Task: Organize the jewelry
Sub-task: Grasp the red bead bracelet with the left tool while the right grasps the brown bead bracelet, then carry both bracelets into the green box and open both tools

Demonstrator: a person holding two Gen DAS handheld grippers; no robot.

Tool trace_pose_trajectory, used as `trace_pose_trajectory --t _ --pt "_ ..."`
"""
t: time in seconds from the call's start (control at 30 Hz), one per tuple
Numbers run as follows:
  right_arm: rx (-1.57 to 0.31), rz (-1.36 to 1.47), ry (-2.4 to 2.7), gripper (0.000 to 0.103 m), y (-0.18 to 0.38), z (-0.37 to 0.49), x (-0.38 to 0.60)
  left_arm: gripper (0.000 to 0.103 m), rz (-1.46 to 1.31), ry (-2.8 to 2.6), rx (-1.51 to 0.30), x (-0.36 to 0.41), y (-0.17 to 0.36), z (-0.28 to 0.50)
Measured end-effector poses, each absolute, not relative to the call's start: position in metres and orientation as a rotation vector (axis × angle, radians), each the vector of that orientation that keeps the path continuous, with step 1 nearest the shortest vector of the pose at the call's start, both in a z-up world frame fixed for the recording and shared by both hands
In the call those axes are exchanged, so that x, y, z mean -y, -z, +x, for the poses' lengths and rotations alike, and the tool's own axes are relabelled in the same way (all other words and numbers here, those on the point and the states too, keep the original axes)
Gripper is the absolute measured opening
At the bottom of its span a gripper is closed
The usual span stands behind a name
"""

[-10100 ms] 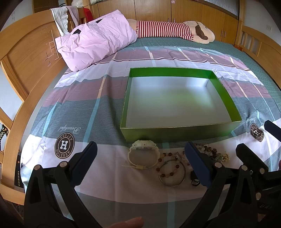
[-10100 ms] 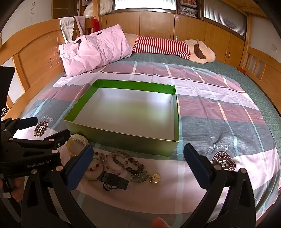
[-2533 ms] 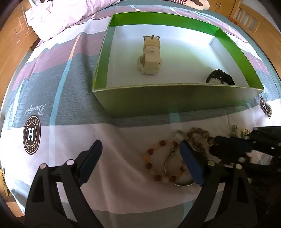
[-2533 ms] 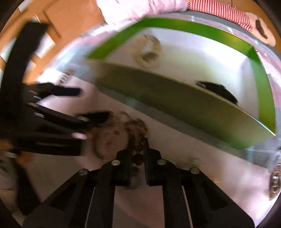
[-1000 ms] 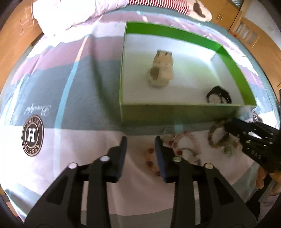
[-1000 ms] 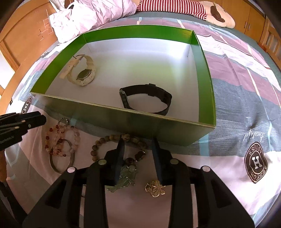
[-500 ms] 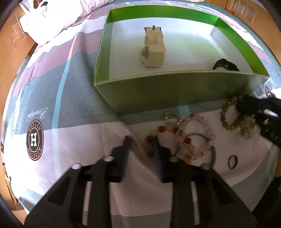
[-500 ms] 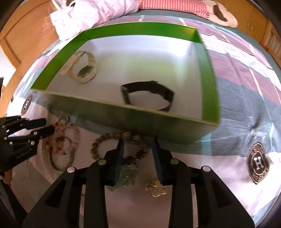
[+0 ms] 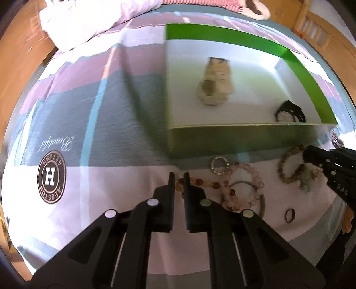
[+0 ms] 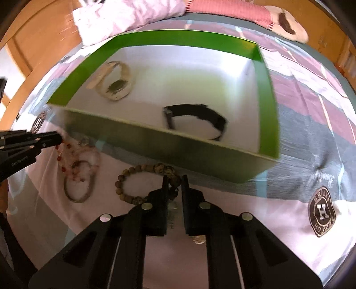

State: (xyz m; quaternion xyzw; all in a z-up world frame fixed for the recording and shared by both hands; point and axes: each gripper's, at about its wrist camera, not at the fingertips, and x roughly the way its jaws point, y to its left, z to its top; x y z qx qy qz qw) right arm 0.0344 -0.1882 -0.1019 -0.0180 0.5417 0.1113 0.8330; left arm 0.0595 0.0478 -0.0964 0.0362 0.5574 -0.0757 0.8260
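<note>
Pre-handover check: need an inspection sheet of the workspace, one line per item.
Surface: striped bedspread, logo patches.
Job's things: green box holds cream watch and black watch; outside lie red-bead bracelet, pink-bead bracelet, brown-bead bracelet, metal bangle, silver ring, small dark ring, gold charm.
Clutter: nothing seen.
Grippers: left gripper jaws shut on red-bead bracelet; right gripper jaws shut on brown-bead bracelet.
Cables: nothing seen.
Surroundings: pink pillow, plush toy, wooden bed frame.

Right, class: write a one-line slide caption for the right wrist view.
Right gripper shut on brown bead bracelet beside green box holding two watches.
</note>
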Motion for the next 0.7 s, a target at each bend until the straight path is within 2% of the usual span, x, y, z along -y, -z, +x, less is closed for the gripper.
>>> trace_pose_trajectory --t 0.13,0.2,0.23,0.27,0.47,0.6,0.7 --pt "-1.188 0.038 -0.208 0.013 0.109 0.039 0.201 0.008 0.083 0.141 -1.197 -0.050 0.099 0.063" --pt "-1.187 0.031 -0.207 0.020 0.109 0.039 0.200 0.015 0.089 0.142 -1.203 -0.049 0.101 0.063" --pt "-1.182 0.020 -0.207 0.027 0.109 0.038 0.198 0.020 0.095 0.145 -1.207 -0.048 0.102 0.064" --pt "-1.177 0.006 -0.209 0.032 0.109 0.038 0.196 0.021 0.107 0.142 -1.212 -0.047 0.104 0.064" --pt "-1.166 -0.077 -0.218 0.033 0.113 0.033 0.182 0.025 0.148 0.139 -1.236 -0.046 0.113 0.063" --pt "-1.159 -0.093 -0.218 0.033 0.113 0.034 0.179 0.040 0.196 0.108 -1.232 -0.045 0.114 0.062" --pt "-1.156 -0.101 -0.220 0.033 0.114 0.033 0.177 0.043 0.206 0.107 -1.236 -0.045 0.115 0.061"
